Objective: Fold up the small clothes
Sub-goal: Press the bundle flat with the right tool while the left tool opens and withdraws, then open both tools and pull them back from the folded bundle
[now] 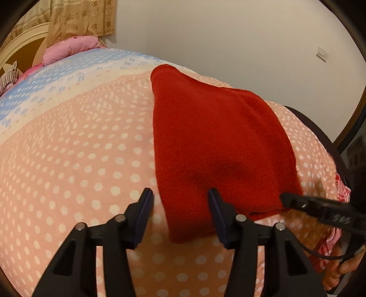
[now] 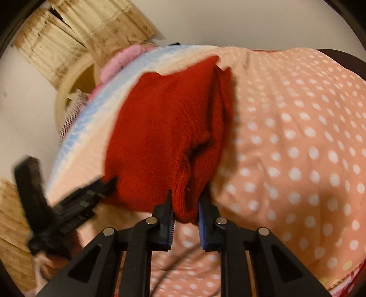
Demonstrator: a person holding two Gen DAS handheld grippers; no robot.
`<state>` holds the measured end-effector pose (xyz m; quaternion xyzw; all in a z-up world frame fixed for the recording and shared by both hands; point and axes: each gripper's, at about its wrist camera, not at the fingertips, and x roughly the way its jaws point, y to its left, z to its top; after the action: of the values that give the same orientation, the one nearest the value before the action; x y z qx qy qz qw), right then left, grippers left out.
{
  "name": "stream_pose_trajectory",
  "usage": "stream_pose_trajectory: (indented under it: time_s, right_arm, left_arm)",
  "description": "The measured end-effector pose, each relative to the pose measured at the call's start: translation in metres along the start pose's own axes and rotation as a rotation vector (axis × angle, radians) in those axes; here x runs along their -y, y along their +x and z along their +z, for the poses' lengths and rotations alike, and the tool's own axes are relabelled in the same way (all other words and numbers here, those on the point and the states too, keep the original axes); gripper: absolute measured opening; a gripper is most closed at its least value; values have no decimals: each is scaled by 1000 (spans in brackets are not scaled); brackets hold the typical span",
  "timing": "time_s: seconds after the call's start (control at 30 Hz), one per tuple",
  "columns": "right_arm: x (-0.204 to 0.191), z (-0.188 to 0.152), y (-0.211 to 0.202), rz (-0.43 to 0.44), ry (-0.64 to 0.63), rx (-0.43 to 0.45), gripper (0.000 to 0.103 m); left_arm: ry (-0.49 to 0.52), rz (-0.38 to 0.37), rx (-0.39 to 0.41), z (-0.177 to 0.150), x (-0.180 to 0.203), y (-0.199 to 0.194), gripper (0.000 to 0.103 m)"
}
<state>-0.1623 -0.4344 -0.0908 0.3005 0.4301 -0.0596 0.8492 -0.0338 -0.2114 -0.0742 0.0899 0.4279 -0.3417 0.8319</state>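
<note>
A red knit garment lies folded lengthwise on a pink polka-dot bed cover. My left gripper is open, its jaws standing either side of the garment's near left corner, just above it. My right gripper is shut on the garment's near edge, with red knit bunched between its jaws. The garment fills the middle of the right wrist view. The right gripper shows in the left wrist view at the garment's near right corner. The left gripper shows blurred in the right wrist view.
The bed cover turns cream and blue toward the far side. Pink pillows and a cream headboard are at the far left. A curtain hangs behind. A white wall and a dark bed edge lie to the right.
</note>
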Motion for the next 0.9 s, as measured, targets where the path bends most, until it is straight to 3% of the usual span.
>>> stream_pose_trajectory:
  time_s: [0.13,0.3,0.4,0.43,0.47,0.5,0.57,0.67,0.9]
  right_arm:
    - [15,-10,5,15,21,4,17]
    - [-9,-35,-13,-108,-100,-14,20]
    - [-21,-53,-36,-150,-171,27,21]
    - [-29,-55,-44,-178,-203,57,24]
    - [-32,-54,-50,-197,-225,80,34]
    - [-41,-53,-61,-225,-256,128,52]
    - [-53,-52,-78,-245,-277,210,76]
    - [-71,-56,-107,-255,-304,340,79]
    - [-102,-64,-130,-326,-390,419,79]
  left_arm:
    - [36,45,25,-8,1,-6,55]
    - [42,77,52,-16,-1,-26,57]
    - [36,85,80,-20,1,-42,60]
    - [36,87,95,-21,3,-48,62]
    - [38,93,114,-20,5,-54,68]
    - [46,111,149,-20,9,-64,72]
    - [57,142,205,-22,15,-81,83]
    - [63,172,274,-25,22,-105,90]
    - [94,270,315,-38,40,-134,95]
